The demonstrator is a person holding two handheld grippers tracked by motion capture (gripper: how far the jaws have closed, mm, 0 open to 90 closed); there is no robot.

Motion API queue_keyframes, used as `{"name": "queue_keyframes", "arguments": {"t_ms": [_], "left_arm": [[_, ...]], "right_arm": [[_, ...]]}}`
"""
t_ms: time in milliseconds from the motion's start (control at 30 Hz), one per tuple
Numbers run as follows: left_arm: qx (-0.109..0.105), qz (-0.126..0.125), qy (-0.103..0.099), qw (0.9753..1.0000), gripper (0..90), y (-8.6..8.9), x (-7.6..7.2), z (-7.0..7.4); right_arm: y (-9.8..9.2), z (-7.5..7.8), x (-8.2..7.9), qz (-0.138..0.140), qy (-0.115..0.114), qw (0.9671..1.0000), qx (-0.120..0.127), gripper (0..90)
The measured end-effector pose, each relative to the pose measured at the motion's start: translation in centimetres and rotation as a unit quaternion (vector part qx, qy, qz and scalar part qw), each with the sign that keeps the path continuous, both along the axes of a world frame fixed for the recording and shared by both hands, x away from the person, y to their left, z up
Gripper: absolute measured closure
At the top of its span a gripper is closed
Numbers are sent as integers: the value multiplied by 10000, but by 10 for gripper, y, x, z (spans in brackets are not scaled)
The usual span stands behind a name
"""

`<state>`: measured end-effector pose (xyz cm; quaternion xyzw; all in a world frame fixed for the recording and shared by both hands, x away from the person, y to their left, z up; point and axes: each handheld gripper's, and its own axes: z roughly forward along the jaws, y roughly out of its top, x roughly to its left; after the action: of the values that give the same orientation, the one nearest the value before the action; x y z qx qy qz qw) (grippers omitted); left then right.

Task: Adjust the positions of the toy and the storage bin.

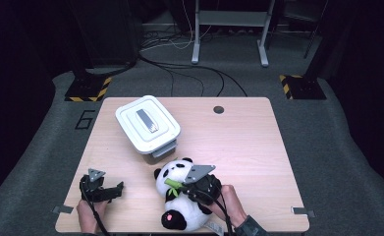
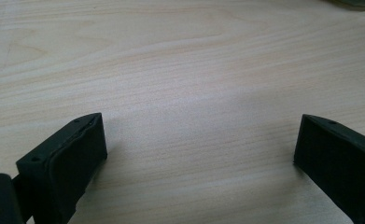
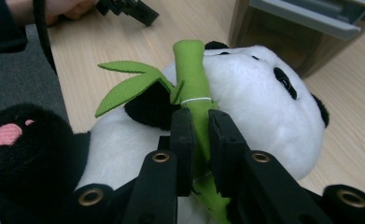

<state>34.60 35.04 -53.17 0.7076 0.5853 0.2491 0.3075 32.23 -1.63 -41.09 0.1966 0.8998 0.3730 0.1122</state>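
Note:
A plush panda [image 1: 177, 196] lies on its back near the table's front edge, black foot with a pink pad [image 3: 5, 134] toward the person. It holds a green bamboo stalk [image 3: 193, 74] with leaves. My right gripper [image 3: 200, 122] is shut on that stalk, its jaws pinching it just below a white thread; in the high view this gripper [image 1: 182, 186] lies over the panda's chest. My left gripper [image 1: 117, 189] rests low at the front left, open, with bare wood between its jaws [image 2: 199, 140].
A white lidded plastic box [image 1: 148, 123] stands behind the panda, near its head; its side [image 3: 283, 32] fills the right gripper view's top right. The wooden table [image 1: 248, 147] has a cable hole [image 1: 218, 109] at the back. Cables and stands sit on the floor beyond.

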Motion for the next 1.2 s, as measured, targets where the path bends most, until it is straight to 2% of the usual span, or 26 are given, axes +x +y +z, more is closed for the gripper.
{"name": "queue_keyframes", "arguments": {"t_ms": [433,567,967,1200], "left_arm": [[1,-1,0,10000,23,0,0,0],[2,-1,1,10000,23,0,0,0],[4,-5,2,10000,23,0,0,0],[8,-7,5,10000,23,0,0,0]], "right_arm": [[18,9,-1,308,-169,9993,162,804],[29,12,-1,444,-226,9986,162,803],[59,9,2,801,-248,9963,185,802],[73,10,7,912,-276,9953,148,802]]}}
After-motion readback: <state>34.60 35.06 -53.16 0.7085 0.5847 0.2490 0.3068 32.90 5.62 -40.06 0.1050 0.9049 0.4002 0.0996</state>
